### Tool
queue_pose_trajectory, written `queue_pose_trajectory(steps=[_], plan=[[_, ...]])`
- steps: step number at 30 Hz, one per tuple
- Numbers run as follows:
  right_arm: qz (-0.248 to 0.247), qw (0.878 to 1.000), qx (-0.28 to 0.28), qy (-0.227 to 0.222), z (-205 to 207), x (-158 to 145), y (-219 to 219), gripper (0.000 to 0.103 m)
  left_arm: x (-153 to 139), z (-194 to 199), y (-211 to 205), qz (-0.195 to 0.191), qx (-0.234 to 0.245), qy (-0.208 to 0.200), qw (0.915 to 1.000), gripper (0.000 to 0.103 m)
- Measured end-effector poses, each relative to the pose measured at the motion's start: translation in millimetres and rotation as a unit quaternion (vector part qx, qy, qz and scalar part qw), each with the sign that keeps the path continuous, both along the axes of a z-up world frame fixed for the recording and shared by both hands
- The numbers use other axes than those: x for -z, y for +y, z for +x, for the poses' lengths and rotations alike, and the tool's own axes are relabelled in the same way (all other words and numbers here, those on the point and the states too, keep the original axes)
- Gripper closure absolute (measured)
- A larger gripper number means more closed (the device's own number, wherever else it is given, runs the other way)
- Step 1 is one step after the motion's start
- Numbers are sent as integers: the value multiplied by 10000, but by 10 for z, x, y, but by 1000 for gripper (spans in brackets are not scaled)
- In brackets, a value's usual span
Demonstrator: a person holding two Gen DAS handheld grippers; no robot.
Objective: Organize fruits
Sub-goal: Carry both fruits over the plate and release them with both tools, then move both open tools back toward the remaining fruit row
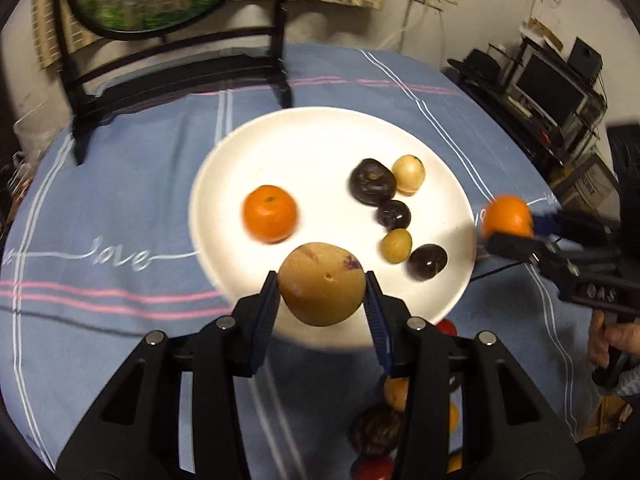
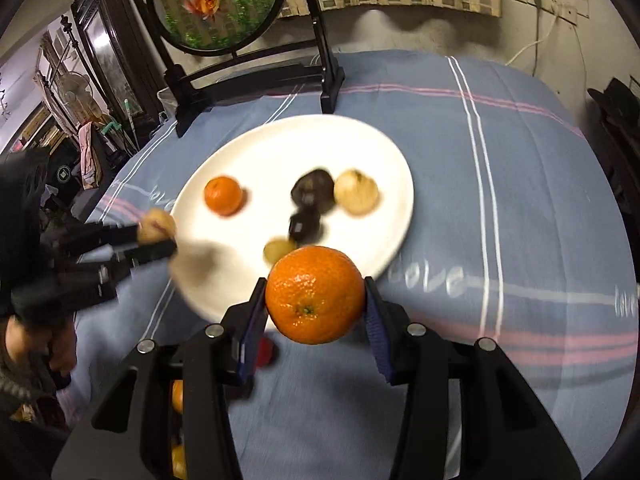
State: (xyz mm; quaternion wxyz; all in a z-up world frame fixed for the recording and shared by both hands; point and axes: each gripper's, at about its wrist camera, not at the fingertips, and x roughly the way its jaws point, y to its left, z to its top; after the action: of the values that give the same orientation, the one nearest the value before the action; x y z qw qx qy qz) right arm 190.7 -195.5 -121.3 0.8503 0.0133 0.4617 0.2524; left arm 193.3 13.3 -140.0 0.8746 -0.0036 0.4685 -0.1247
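My left gripper (image 1: 322,286) is shut on a round tan-brown fruit (image 1: 322,284), held over the near rim of the white plate (image 1: 320,140). My right gripper (image 2: 315,300) is shut on an orange (image 2: 315,294) above the plate's (image 2: 360,136) near right edge. On the plate lie another orange (image 1: 270,213), several dark purple fruits (image 1: 372,181) and small yellowish ones (image 1: 408,173). In the left wrist view the right gripper (image 1: 506,228) comes in from the right with its orange (image 1: 508,216). In the right wrist view the left gripper (image 2: 158,236) shows at the left with the tan fruit (image 2: 157,226).
A blue striped cloth (image 1: 120,216) covers the round table. A black stand with a round painted screen (image 2: 218,4) rises at the far edge. More loose fruits (image 1: 376,424) lie on the cloth under my left gripper. A person's hand (image 1: 608,340) is at the right.
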Motion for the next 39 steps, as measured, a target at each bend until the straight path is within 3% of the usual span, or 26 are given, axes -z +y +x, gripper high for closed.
queue_pose_trajectory(steps=[6,7,8,9,10,15,18,23,27,30,32,39], plan=[[58,9999,-3,88,371,154,106,55,181,165,-59,-76,-32,227,9997,60],[89,9998,-11,162,411,182,125,44,200,180,-63,-60,-52,230,9997,55],[74,9998,20,190,430,192,138,26,208,190,-64,-48,-70,213,9997,41],[0,9999,123,117,434,182,143,20,201,195,-62,-35,-99,170,9998,39],[11,9998,180,-5,413,154,134,16,187,197,-57,-29,-121,131,9998,39],[492,9977,196,-432,184,-211,-26,16,-40,128,110,-83,-350,-22,9994,39],[599,9968,284,-451,-37,-324,-152,4,-159,-45,276,-109,-570,-65,9983,39],[585,9972,467,-77,-597,-136,-305,4,-102,-525,425,-188,-671,189,9974,36],[570,9955,501,576,-861,49,-350,4,27,-956,405,-173,-579,421,9973,35],[609,9948,697,428,-937,-74,-408,4,76,-1136,341,-144,-403,513,9978,35],[636,9945,752,352,-999,-144,-424,4,67,-1195,294,-107,-279,503,9983,29],[473,9963,669,268,-1106,-225,-396,4,45,-1214,124,-28,19,448,9990,28]])
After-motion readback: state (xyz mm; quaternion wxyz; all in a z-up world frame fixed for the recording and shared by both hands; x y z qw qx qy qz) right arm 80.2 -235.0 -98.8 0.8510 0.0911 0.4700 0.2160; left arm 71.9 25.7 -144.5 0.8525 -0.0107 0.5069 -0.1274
